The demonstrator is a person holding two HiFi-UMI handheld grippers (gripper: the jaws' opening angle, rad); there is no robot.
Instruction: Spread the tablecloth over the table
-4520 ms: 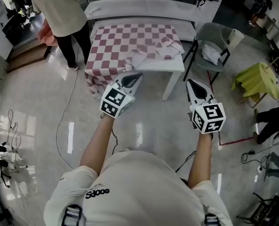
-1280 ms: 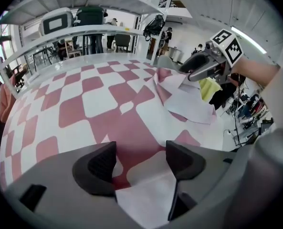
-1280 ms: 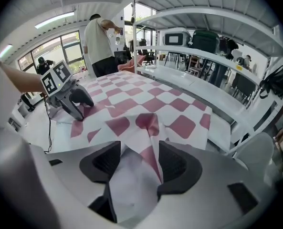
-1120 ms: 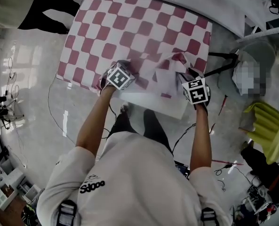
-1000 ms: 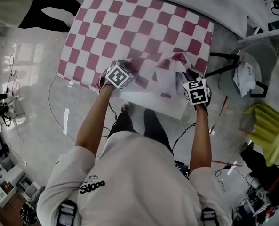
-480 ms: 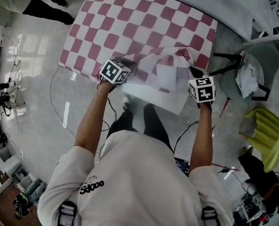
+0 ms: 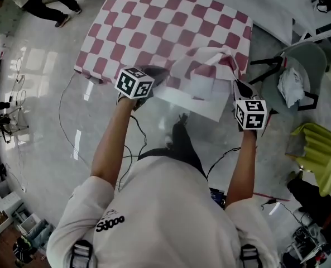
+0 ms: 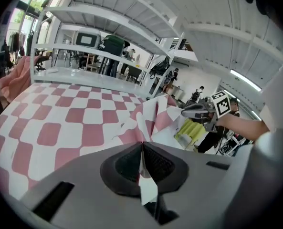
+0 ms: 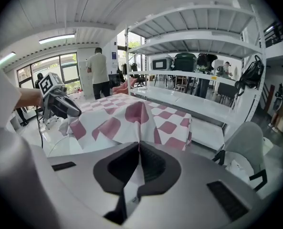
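Risk, judged from the present hold: only a narrow fold of the tablecloth [image 7: 171, 21] is pinched at each side, so a sharp or uneven pull could draw it out from between the pads, and too long a pull could drag the spread part off the far edge. Left gripper [image 8: 142, 149]: fingers [image 8: 124, 163] are closed fully together, with a thin white strip of cloth clamped between them. Right gripper [image 9: 139, 149]: fingers [image 9: 117, 168] are likewise brought together on a pleat of the checked cloth. In the head view the left gripper [image 7: 154, 74] and right gripper [image 7: 238, 85] are held apart at the near edge, with the bunched, turned-back portion [image 7: 210, 66] raised between them. The remainder of the cloth is laid flat over most of the table [image 7: 201, 108], whose near corner is left bare. A chair [image 7: 299, 60] is placed just beside the table on the right; snagging there is considered possible if the cloth is swung wide.
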